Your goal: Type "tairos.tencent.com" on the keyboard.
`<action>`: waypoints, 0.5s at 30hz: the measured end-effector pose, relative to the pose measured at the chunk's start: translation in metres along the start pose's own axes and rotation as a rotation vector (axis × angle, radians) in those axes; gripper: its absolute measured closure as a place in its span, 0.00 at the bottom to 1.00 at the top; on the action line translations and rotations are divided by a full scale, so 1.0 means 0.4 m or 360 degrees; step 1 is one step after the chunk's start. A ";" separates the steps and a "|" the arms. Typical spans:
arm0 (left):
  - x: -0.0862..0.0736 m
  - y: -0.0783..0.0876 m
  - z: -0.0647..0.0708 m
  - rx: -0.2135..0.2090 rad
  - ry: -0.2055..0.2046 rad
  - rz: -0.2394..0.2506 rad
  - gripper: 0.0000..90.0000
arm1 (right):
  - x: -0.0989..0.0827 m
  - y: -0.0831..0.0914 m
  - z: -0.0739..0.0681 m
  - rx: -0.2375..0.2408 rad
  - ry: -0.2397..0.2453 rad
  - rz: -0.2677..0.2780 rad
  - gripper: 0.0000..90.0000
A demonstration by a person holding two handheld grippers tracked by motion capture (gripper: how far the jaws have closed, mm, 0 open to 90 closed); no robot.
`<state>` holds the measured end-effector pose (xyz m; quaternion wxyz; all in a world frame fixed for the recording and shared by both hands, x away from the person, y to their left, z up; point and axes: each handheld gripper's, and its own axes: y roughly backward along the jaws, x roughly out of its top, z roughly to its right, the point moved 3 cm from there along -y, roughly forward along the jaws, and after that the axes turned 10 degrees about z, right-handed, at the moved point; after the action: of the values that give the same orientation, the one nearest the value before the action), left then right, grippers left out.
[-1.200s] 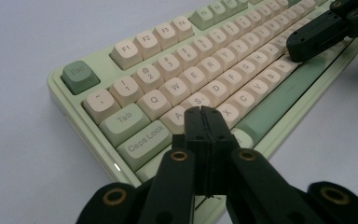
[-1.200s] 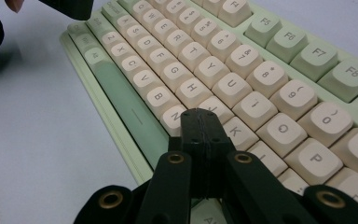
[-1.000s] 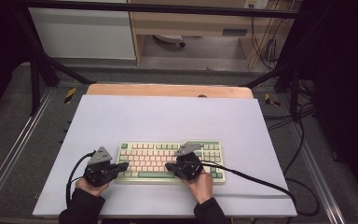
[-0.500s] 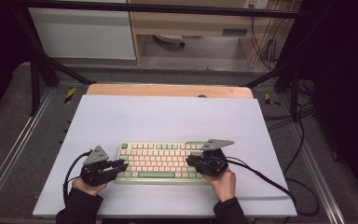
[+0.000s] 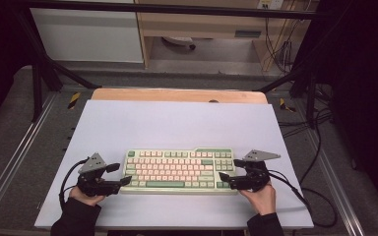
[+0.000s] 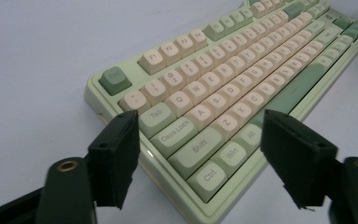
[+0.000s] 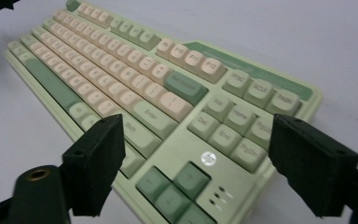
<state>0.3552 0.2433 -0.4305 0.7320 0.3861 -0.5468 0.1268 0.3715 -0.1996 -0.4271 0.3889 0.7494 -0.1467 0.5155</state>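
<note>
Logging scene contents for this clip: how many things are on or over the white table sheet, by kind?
Keyboard: 1
Hand-held gripper: 2, the left hand-held gripper and the right hand-held gripper, one at each end of the keyboard
White sheet covering the table: 1
Total: 4

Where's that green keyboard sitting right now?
In the high view the keyboard lies flat near the front edge of the table, between the left gripper and right gripper.
</note>
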 end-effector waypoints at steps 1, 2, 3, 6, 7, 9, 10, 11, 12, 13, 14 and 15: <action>-0.003 0.002 -0.003 0.0002 0.0002 -0.0007 0.29 | -0.006 0.007 0.005 -0.0005 -0.0009 0.0001 0.17; -0.006 0.004 -0.006 0.0005 0.0002 -0.0014 0.27 | -0.013 0.013 0.012 -0.0007 -0.0012 0.0008 0.16; -0.010 0.007 -0.009 0.0009 0.0002 -0.0019 0.25 | -0.019 0.019 0.018 -0.0002 -0.0010 0.0009 0.15; -0.022 0.015 -0.017 0.0011 0.0008 -0.0035 0.21 | -0.045 0.038 0.035 0.0001 0.0002 0.0035 0.12; -0.027 0.018 -0.019 0.0012 0.0010 -0.0038 0.20 | -0.051 0.042 0.039 -0.0001 0.0002 0.0036 0.11; -0.035 0.022 -0.024 0.0010 0.0016 -0.0038 0.19 | -0.065 0.052 0.049 -0.0013 -0.0001 0.0031 0.08; -0.038 0.023 -0.026 0.0011 0.0013 -0.0040 0.18 | -0.073 0.055 0.053 -0.0011 -0.0002 0.0039 0.07; -0.041 0.025 -0.027 0.0012 0.0011 -0.0038 0.17 | -0.079 0.058 0.056 -0.0009 -0.0004 0.0026 0.06; -0.043 0.026 -0.028 0.0012 0.0013 -0.0038 0.17 | -0.086 0.061 0.059 -0.0011 0.0001 0.0015 0.05; -0.045 0.026 -0.029 0.0006 0.0018 -0.0036 0.17 | -0.092 0.064 0.061 -0.0014 0.0007 0.0014 0.04; -0.046 0.025 -0.029 0.0004 0.0021 -0.0035 0.17 | -0.098 0.067 0.062 -0.0012 -0.0002 0.0016 0.05; -0.047 0.024 -0.028 0.0002 0.0021 -0.0039 0.17 | -0.104 0.069 0.063 -0.0004 -0.0006 0.0020 0.04</action>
<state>0.3505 0.2621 -0.4447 0.7369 0.3924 -0.5370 0.1207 0.3531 -0.2436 -0.4560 0.3864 0.7489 -0.1529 0.5163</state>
